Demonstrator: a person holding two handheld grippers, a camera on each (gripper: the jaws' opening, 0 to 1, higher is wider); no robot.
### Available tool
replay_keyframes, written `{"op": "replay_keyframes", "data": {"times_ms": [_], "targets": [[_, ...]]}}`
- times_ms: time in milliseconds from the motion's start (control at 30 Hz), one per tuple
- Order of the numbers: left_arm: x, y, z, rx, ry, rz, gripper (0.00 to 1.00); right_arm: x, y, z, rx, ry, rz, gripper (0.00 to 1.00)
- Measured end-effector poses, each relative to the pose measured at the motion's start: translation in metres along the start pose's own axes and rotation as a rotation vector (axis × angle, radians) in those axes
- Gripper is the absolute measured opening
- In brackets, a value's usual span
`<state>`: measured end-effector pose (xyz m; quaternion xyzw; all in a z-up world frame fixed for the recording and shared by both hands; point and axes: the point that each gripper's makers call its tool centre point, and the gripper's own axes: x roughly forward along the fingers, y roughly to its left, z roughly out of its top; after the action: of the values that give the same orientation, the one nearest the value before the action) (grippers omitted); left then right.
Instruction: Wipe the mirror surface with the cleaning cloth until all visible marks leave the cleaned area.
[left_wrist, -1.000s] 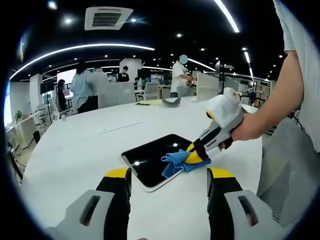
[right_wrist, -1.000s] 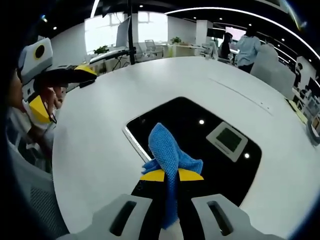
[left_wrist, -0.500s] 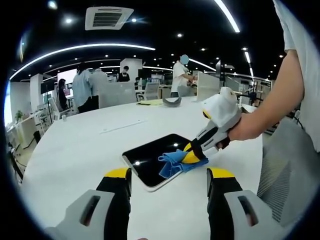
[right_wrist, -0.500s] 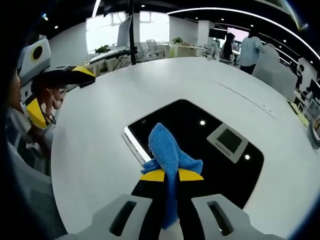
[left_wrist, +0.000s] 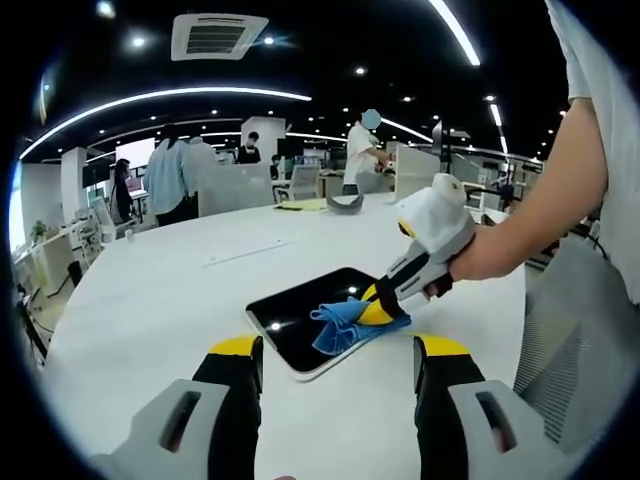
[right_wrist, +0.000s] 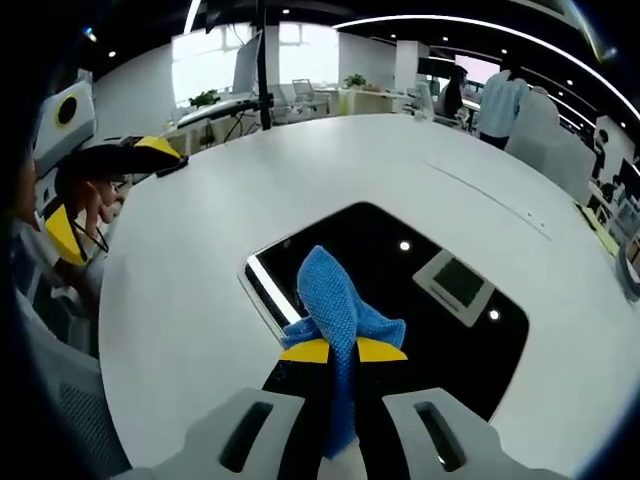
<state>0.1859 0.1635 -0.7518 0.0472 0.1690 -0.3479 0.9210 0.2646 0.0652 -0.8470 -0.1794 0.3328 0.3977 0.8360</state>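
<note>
Your R gripper (right_wrist: 333, 350), lower center, is clamped on blue cloth (right_wrist: 335, 305) pressing the mirror (right_wrist: 440, 320); L gripper (left_wrist: 338, 362) jaws apart, bottom of frame.

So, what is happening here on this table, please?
A person is wiping a flat dark mirror that lies on a white round table. The right gripper is shut on a blue cleaning cloth and presses it on the mirror near its edge. The left gripper is open, holds nothing and hovers above the table in front of the mirror. The glass reflects ceiling lights; I cannot tell whether marks remain.
</note>
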Motion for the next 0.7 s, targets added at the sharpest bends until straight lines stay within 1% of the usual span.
{"op": "replay_keyframes", "data": {"times_ms": [267,500,700], "targets": [[0.0009,0.002,-0.0014,-0.001,0.005,0.001,0.6,0.0022,-0.0012,0.0024,0.003,0.0,-0.003,0.02],[0.0031,-0.0007,-0.0003,-0.001,0.003,-0.006,0.6,0.0056,-0.0038,0.0056,-0.001,-0.004,-0.001,0.02],[0.002,-0.0002,-0.0026,0.0,0.01,-0.01,0.6,0.0085,-0.0059,0.0088,0.008,-0.006,-0.003,0.02]]}}
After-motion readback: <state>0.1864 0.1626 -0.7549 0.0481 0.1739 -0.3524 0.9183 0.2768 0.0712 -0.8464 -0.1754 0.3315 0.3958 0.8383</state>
